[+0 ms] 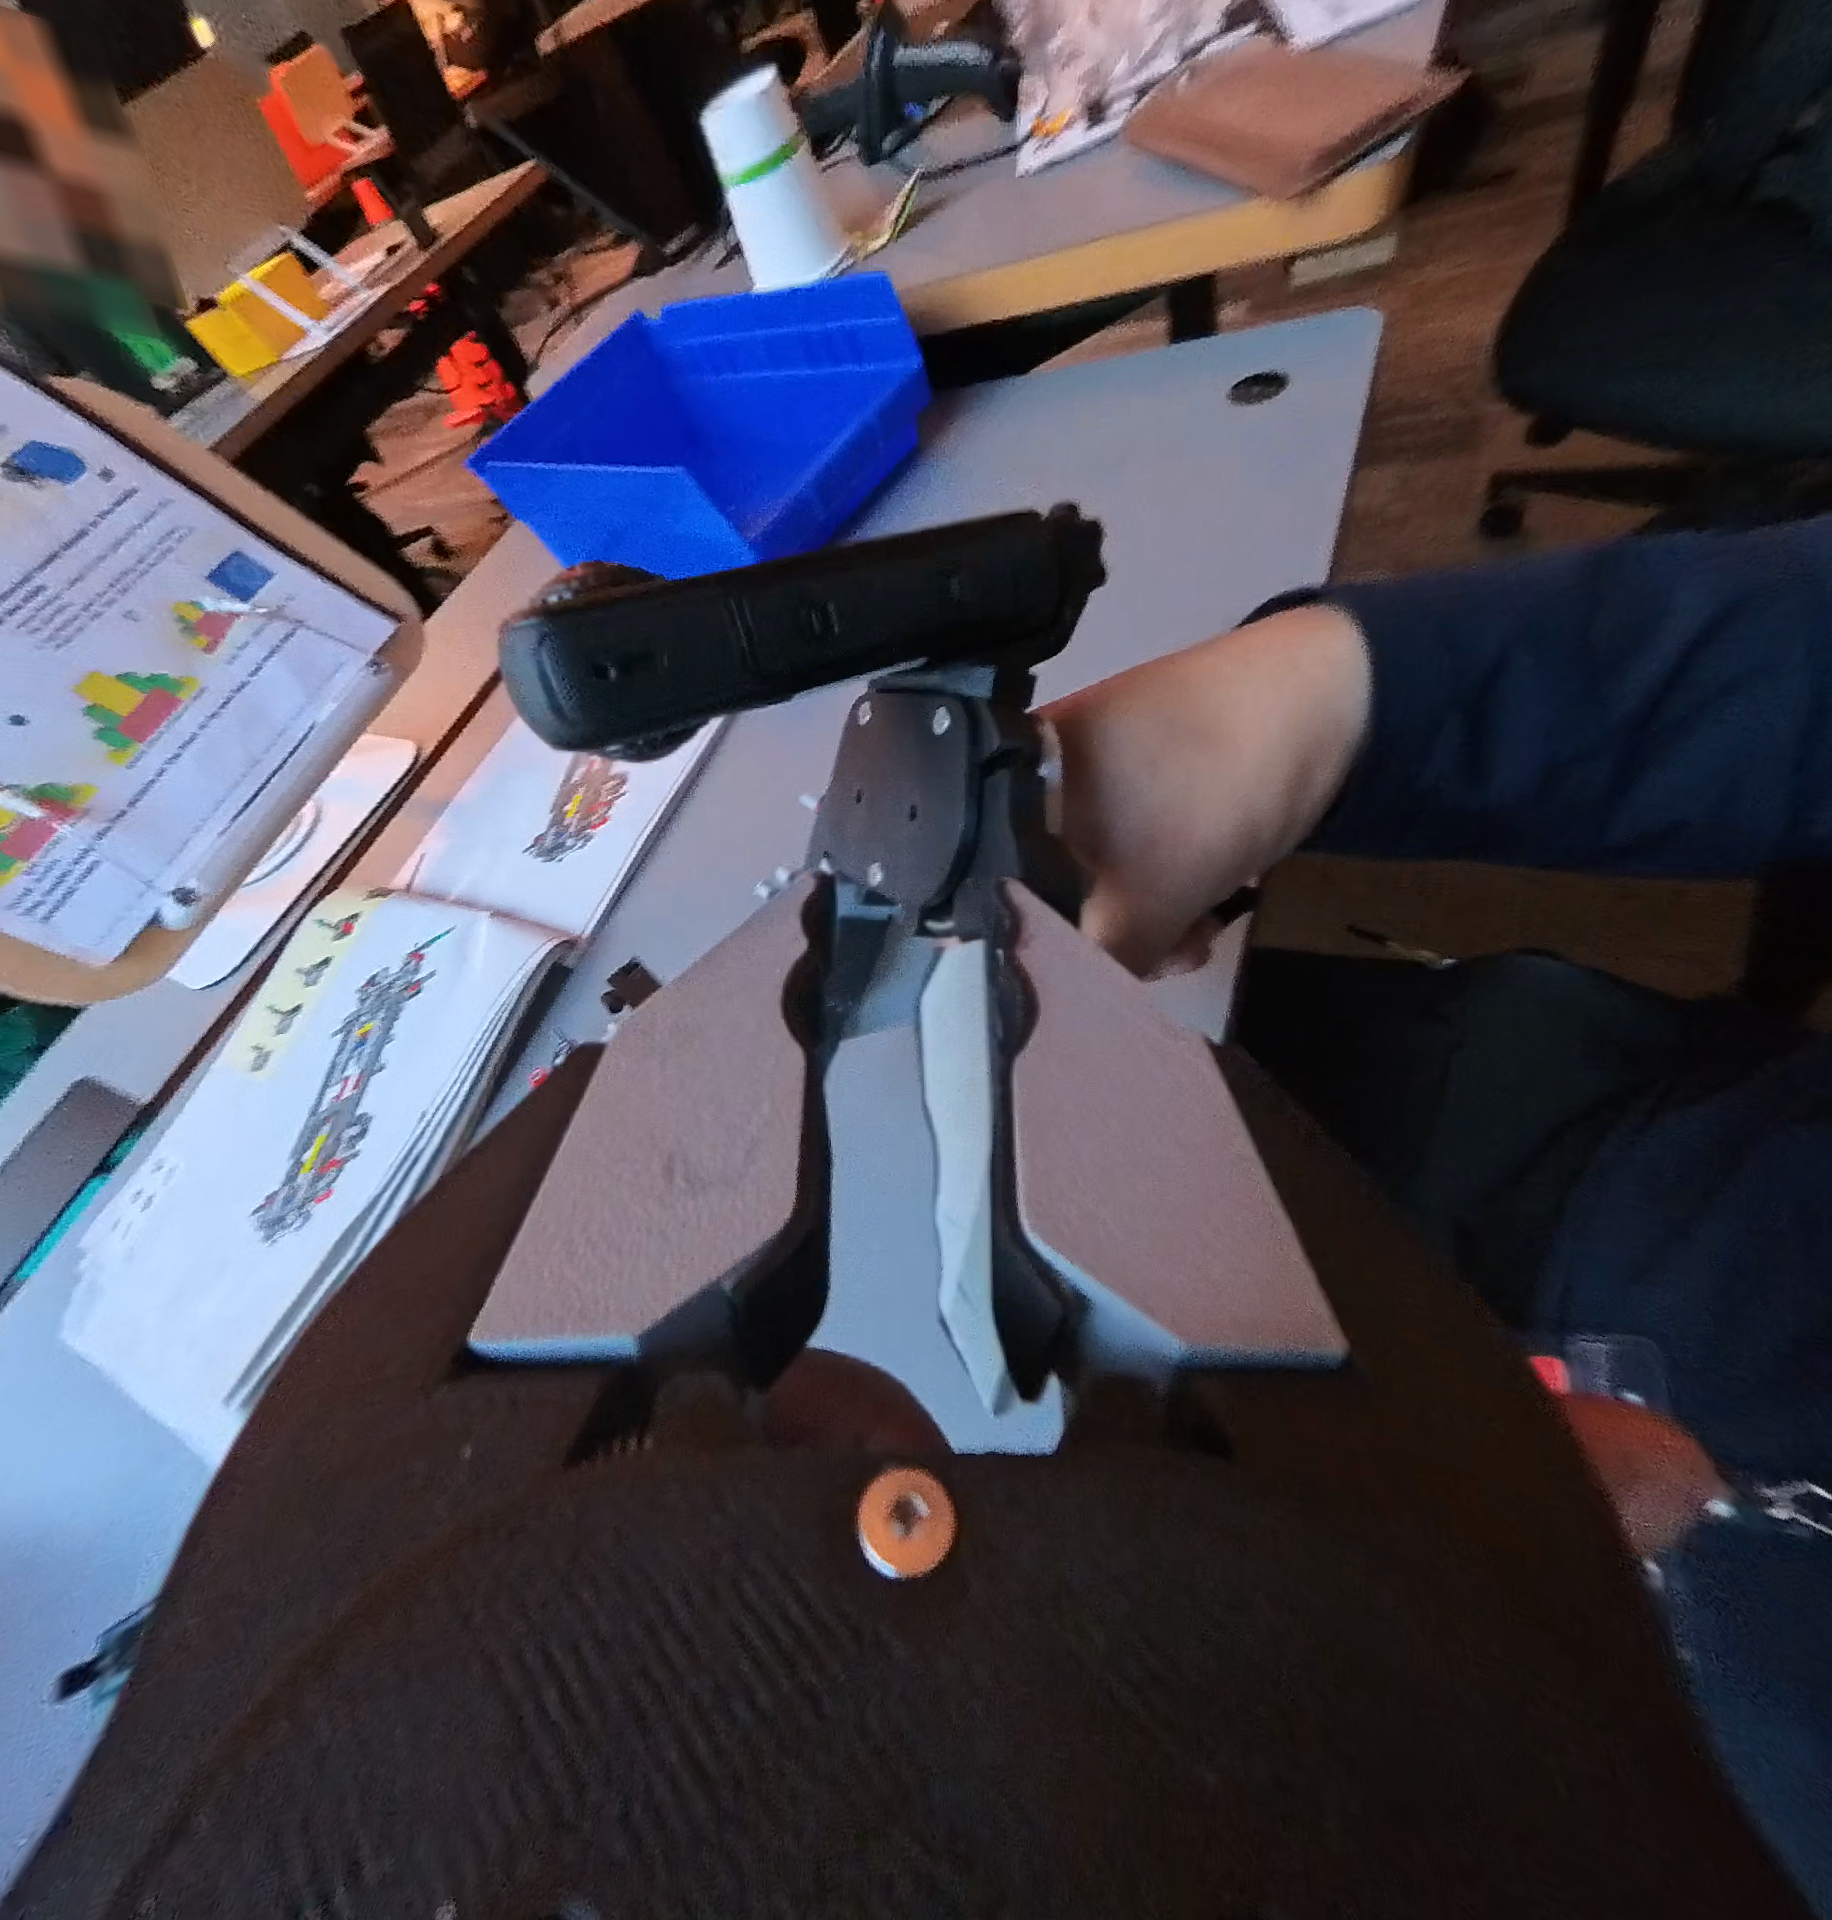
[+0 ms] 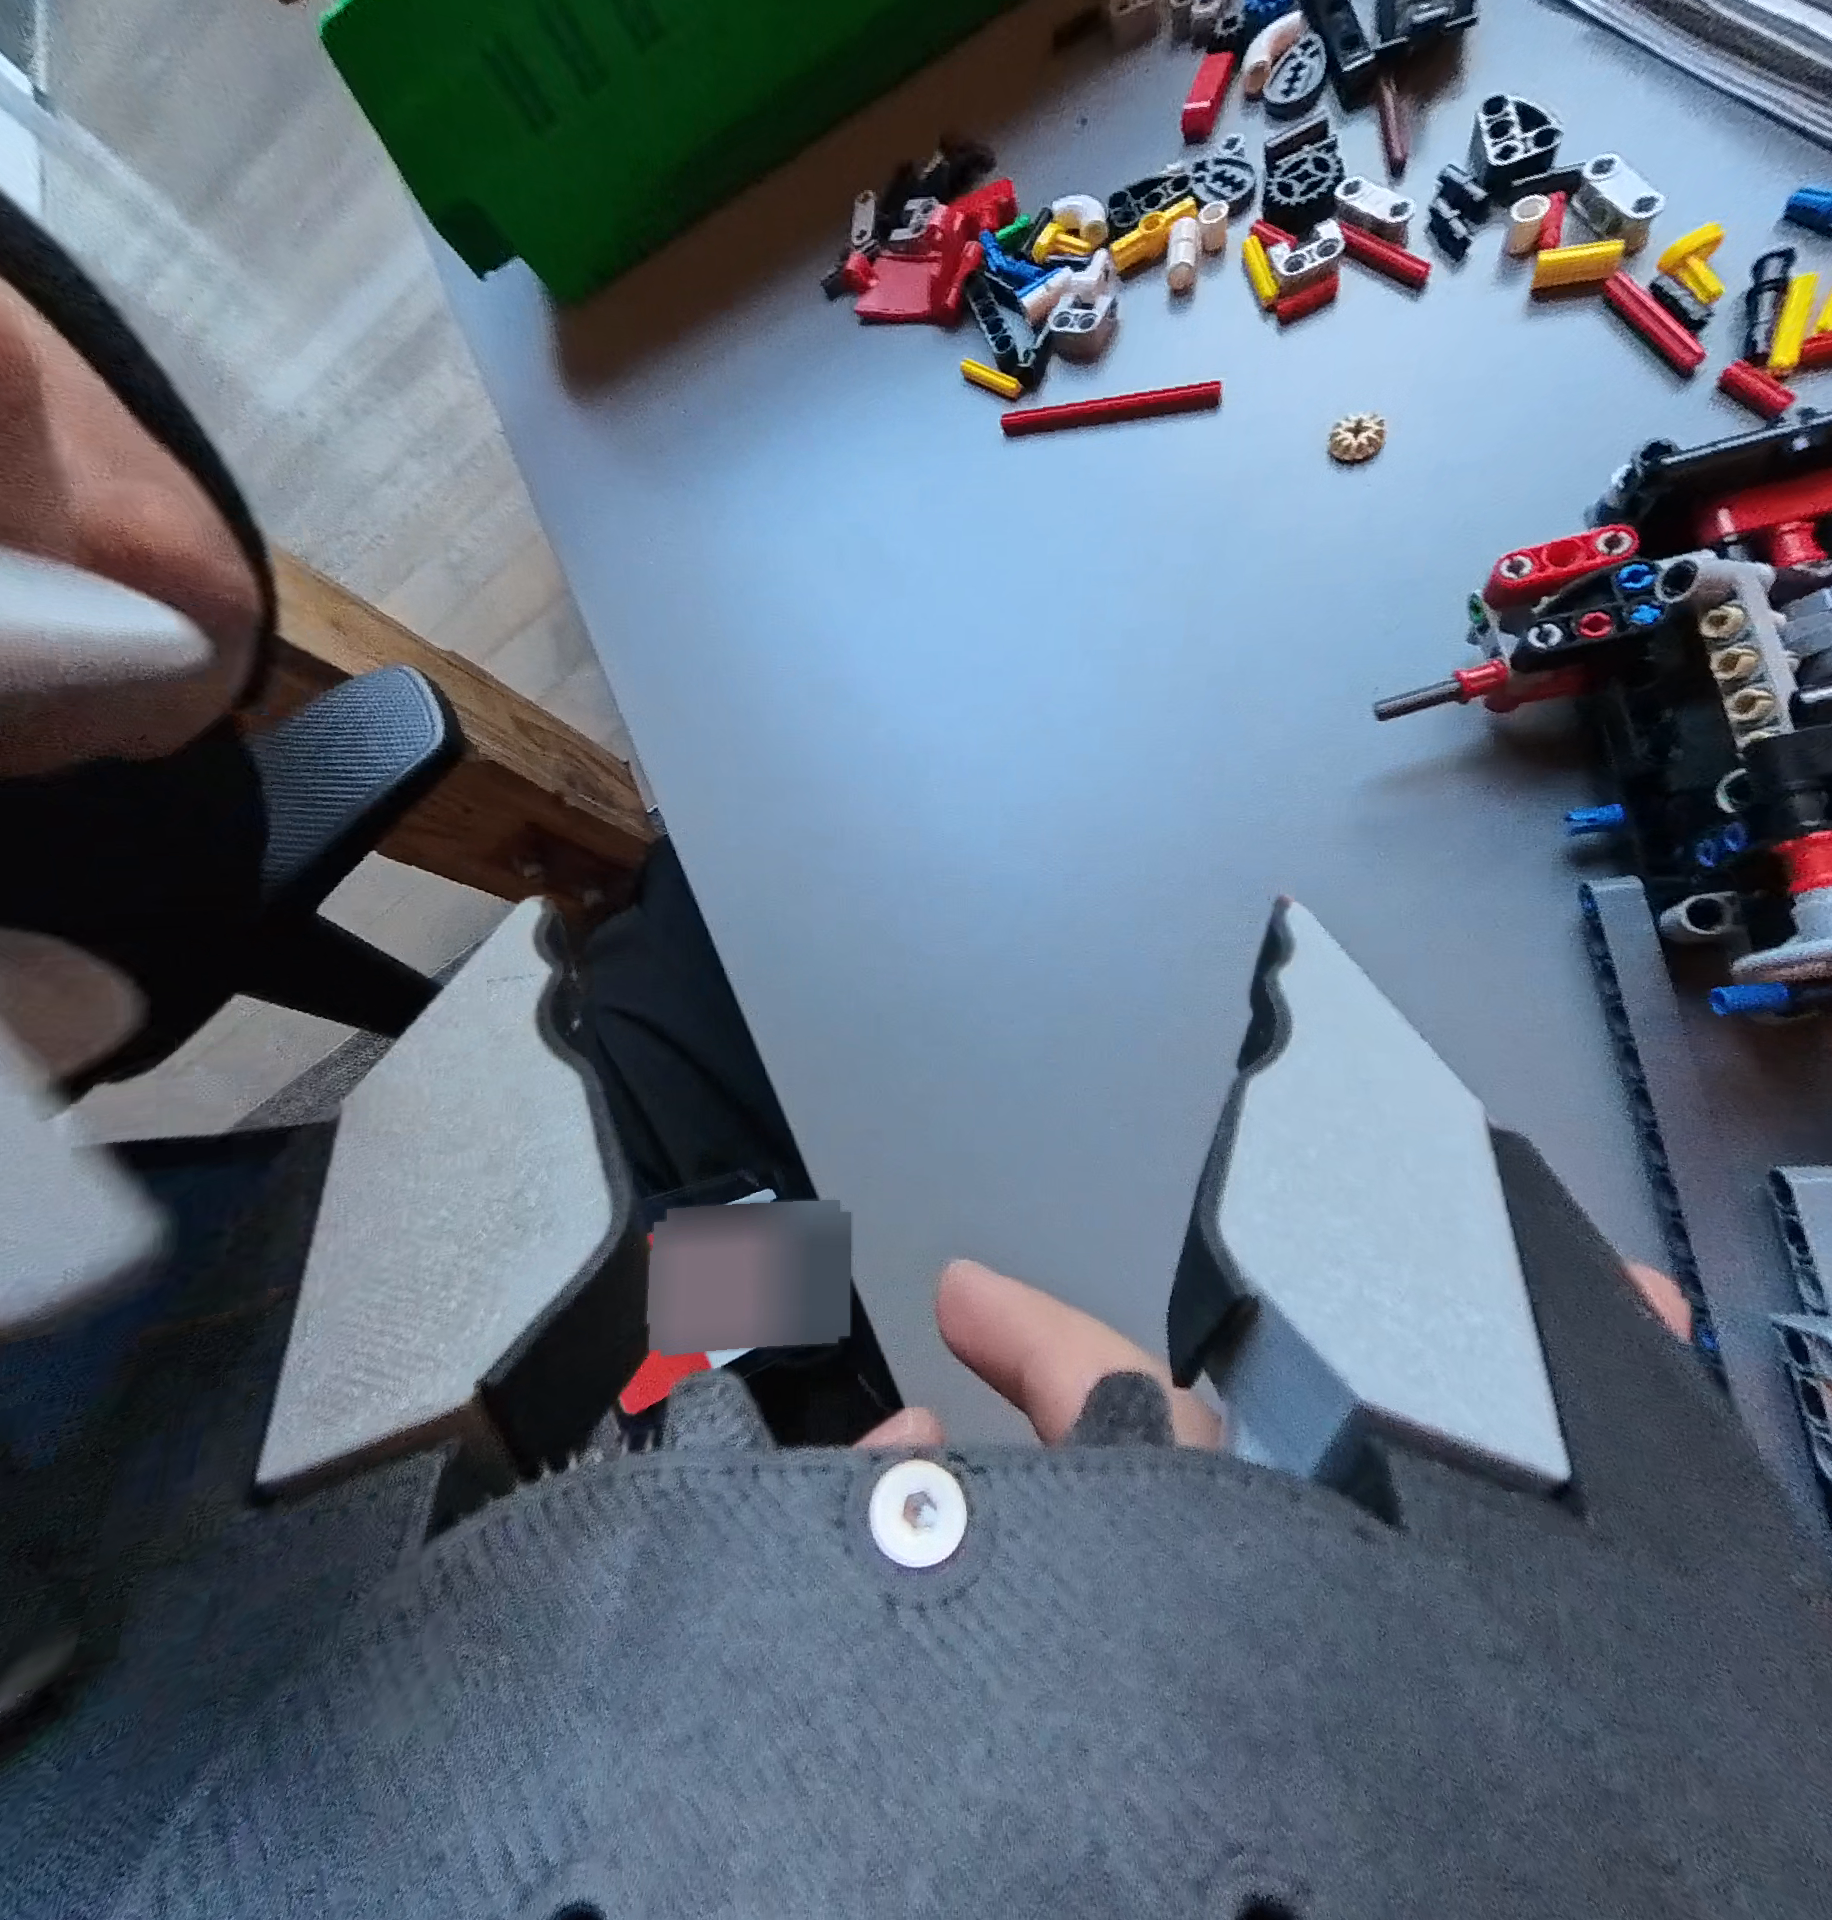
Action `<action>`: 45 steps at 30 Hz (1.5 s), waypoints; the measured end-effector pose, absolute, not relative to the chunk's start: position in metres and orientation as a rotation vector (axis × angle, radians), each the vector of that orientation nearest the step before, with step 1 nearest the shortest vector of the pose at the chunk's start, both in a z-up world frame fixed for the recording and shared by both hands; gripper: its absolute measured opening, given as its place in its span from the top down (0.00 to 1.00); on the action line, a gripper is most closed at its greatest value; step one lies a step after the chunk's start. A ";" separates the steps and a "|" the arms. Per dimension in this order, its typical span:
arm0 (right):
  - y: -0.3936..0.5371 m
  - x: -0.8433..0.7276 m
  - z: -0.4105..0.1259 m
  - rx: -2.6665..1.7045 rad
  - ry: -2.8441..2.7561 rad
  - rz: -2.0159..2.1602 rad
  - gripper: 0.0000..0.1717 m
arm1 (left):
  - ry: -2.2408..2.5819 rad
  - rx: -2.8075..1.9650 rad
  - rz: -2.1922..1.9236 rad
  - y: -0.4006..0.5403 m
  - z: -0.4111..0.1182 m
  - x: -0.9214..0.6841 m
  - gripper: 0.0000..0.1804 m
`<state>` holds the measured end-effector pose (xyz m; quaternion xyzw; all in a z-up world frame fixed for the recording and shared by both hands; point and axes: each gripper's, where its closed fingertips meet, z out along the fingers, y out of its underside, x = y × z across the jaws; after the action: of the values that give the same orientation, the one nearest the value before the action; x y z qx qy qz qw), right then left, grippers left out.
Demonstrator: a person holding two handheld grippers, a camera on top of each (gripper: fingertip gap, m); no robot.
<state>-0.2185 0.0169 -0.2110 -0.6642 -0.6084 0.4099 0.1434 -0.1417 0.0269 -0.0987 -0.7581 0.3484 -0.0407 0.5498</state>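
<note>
Left wrist view is motion-blurred, so whether the left gripper (image 1: 907, 914) touches the other gripper's black body (image 1: 896, 800) is unclear, and in right wrist view the brick model (image 2: 1743, 727) & green bin (image 2: 621, 114) are cut by pic edges.

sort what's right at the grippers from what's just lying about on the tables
At the grippers:
- left gripper: jaws narrowly apart, tips by the other gripper's black mount
- right gripper: wide open over bare table, part-built model nearest

Lying about:
- loose pieces
- green bin
- blue bin
- paper cup
- instruction booklet
</note>
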 end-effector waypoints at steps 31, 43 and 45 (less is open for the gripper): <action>0.058 -0.224 -0.217 -1.883 -1.653 1.005 0.50 | 0.936 -1.772 0.458 0.067 -0.144 -0.139 0.88; 0.034 -0.226 -0.170 -1.506 -1.692 1.109 0.10 | 0.865 -1.849 0.051 0.031 -0.110 -0.133 0.59; 0.043 -0.223 -0.169 -1.492 -1.684 1.020 0.10 | 0.857 -1.836 0.043 0.024 -0.100 -0.141 0.58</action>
<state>-0.2226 0.0425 -0.1686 -0.5702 -0.6438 0.3898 0.3293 -0.1410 0.0237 -0.1002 -0.7689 0.3586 0.0182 0.5290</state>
